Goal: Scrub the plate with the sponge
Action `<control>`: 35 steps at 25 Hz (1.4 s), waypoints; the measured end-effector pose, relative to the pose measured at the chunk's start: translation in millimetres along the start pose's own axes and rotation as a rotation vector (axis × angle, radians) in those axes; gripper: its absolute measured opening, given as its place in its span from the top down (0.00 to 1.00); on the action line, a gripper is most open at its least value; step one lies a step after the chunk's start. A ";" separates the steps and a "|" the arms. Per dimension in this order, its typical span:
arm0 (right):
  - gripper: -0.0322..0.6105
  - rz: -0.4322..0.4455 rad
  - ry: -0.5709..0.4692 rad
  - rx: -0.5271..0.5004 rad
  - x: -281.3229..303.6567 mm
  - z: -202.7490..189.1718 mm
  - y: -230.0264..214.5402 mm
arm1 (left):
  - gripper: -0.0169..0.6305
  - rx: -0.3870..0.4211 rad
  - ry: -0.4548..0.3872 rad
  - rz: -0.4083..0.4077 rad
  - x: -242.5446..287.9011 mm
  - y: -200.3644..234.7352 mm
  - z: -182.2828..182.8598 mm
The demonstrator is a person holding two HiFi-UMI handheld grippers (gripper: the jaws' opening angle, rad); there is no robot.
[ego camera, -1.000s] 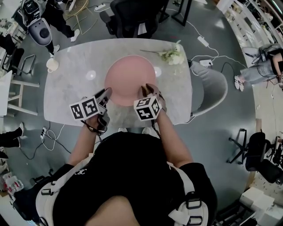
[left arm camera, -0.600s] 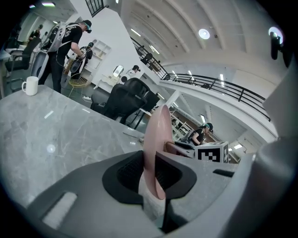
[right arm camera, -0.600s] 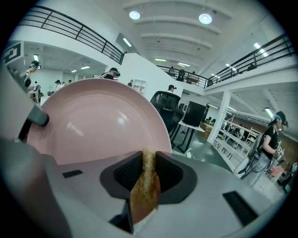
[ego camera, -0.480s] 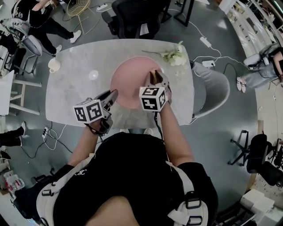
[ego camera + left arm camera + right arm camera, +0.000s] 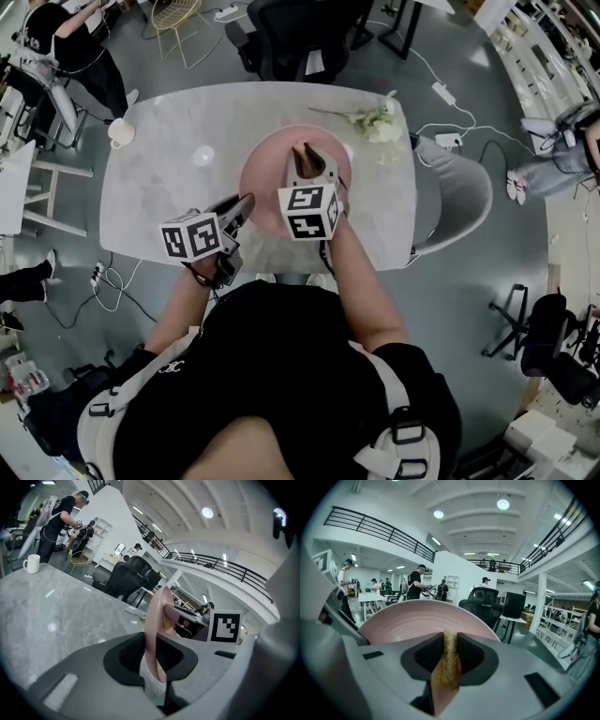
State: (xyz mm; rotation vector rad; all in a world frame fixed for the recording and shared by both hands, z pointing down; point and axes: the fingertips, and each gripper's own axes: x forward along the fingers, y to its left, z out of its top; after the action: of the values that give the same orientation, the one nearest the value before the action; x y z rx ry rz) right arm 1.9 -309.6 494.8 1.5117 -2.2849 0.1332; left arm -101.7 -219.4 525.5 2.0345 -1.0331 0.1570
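The left hand-held gripper had its jaws clamped on the near-left rim of the pink plate; in its own view the rim stood edge-on between the pads. The right hand-held gripper was closed on a thin brown sponge, and in the head view its tip sat over the far middle of the plate. The right gripper view showed the plate's inner face just beyond the sponge; whether the two touched could not be told.

The grey marble bench carried the plate near its middle. A pale grey chair stood at the bench's right end. A sprig of white flowers lay at the far right corner, and a white mug at the far left corner, well apart from the plate.
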 end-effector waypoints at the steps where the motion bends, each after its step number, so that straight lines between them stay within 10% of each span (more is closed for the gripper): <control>1: 0.83 0.025 -0.005 0.002 0.3 2.3 7.4 | 0.88 -0.001 0.003 0.000 0.7 0.7 -1.0; 18: 0.83 0.283 0.006 -0.122 -15.5 -12.5 94.2 | 0.88 -0.069 0.000 -0.009 4.2 3.3 -0.7; 35: 0.83 -0.169 0.175 0.234 -2.8 -58.3 -35.4 | 0.88 -0.111 -0.059 -0.017 -4.2 11.9 14.5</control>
State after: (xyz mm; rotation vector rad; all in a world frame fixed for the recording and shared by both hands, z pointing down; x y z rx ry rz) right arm 50.6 -304.7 542.4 1.7265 -2.0510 0.4806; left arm -116.5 -231.1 521.6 1.9572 -1.0376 0.0307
